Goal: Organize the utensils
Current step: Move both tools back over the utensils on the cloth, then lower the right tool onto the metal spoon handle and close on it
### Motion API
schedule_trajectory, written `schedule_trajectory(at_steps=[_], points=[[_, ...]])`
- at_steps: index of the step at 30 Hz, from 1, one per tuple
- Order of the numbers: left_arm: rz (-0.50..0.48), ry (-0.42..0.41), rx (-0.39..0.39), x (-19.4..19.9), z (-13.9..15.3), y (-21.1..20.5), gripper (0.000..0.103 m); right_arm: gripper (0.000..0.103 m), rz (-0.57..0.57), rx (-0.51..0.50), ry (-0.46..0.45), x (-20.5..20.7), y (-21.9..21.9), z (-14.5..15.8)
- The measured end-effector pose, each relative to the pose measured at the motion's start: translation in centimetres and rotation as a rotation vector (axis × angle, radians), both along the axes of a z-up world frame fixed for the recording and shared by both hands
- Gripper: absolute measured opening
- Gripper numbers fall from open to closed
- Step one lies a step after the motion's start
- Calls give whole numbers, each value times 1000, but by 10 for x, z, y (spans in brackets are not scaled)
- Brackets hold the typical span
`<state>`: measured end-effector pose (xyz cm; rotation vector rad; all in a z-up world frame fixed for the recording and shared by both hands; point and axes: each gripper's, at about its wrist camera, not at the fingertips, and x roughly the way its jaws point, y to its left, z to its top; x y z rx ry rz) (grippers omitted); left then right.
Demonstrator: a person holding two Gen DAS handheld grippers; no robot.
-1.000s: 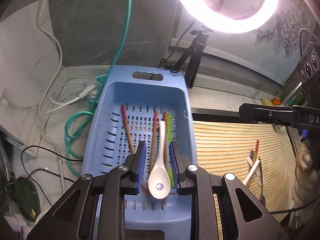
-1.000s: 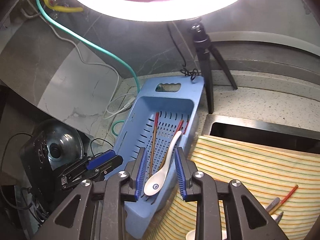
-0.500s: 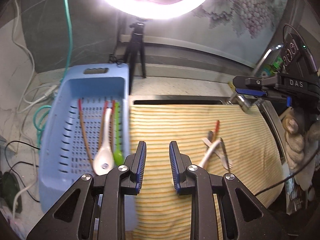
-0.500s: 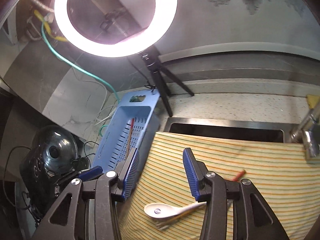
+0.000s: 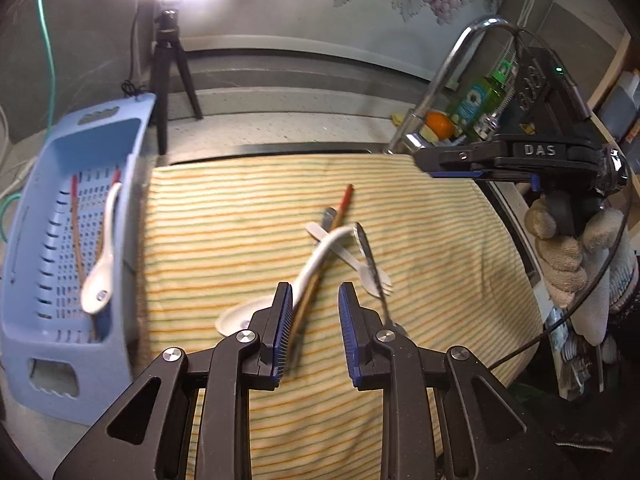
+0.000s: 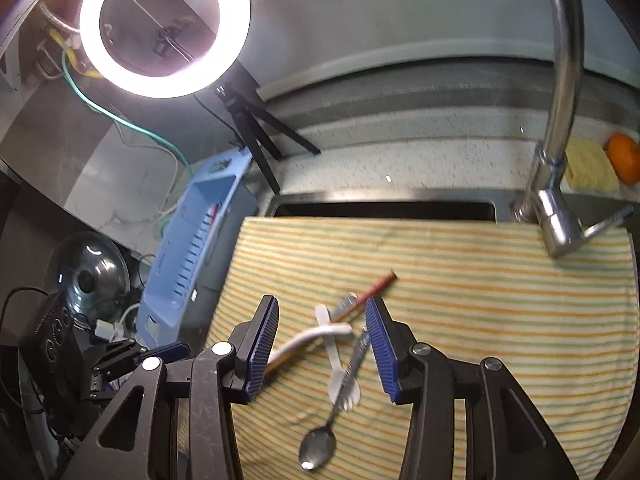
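My left gripper [image 5: 312,316] is a little apart and holds nothing; the pile [image 5: 340,240] sits just past its tips. My right gripper [image 6: 322,344] gapes empty above it. Crossed pieces could snag together.

Utensils [image 5: 340,240] crossed on cloth; spoon [image 5: 100,264] in basket [image 5: 24,240].

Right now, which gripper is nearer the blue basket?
Left. The left gripper hovers over the striped cloth just beside the basket; the right gripper is across the cloth by the faucet.
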<state>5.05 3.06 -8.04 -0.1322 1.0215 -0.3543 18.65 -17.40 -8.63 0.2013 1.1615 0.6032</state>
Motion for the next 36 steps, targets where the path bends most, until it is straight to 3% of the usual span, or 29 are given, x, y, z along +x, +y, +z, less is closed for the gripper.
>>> schedule_trajectory(at_steps=[12,15,19,24,28,36], points=[[-73,66,13,-29,-34,-56,23,41,70,26,205,-7,0,-56],[-71,80,19,-34,-42,-70,35,37,78,19,234,-3,2,-67],[-59,73,68,-41,-48,-84,35,31,101,34,299,2,3,-81],[-4,84,95,-47,-55,-89,35,30,158,34,351,-7,8,-89],[9,93,73,-49,-61,-90,35,26,198,20,384,-16,15,-97],[4,60,53,-42,-72,-92,35,21,183,36,428,-22,20,-109]])
